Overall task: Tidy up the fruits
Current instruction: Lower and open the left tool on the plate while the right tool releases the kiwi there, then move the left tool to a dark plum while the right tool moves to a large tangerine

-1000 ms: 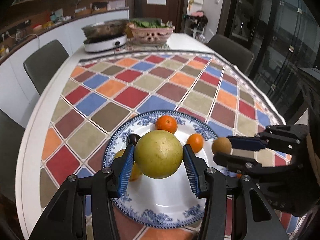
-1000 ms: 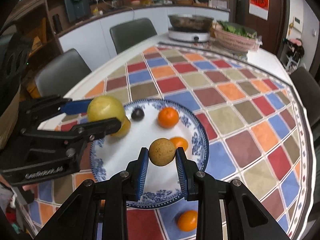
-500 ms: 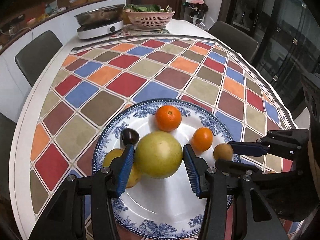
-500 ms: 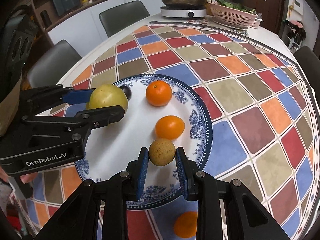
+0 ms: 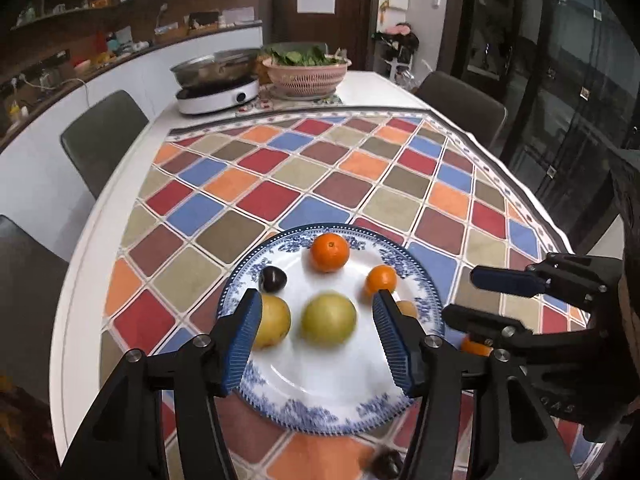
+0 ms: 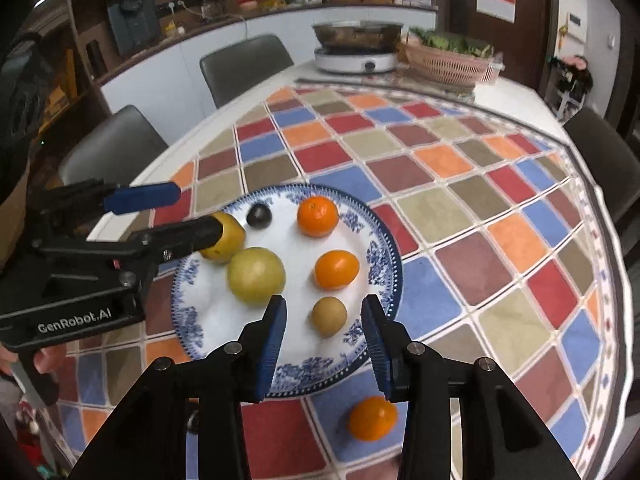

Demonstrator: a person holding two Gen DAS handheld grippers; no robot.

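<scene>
Indoor light is even and moderate; you get soft, short shadows under the fruit on the plate (image 5: 280, 392). Plate centre reads near-white, slightly blown out in both views. You see motion blur on the green fruit (image 5: 328, 325) in the left view; the far counter (image 6: 280, 4) is smeared in the right view. Fisheye bends the table edge (image 5: 86, 256) and blackens the corners. The glass doors (image 5: 560, 80) stay dark, with faint reflections.
</scene>
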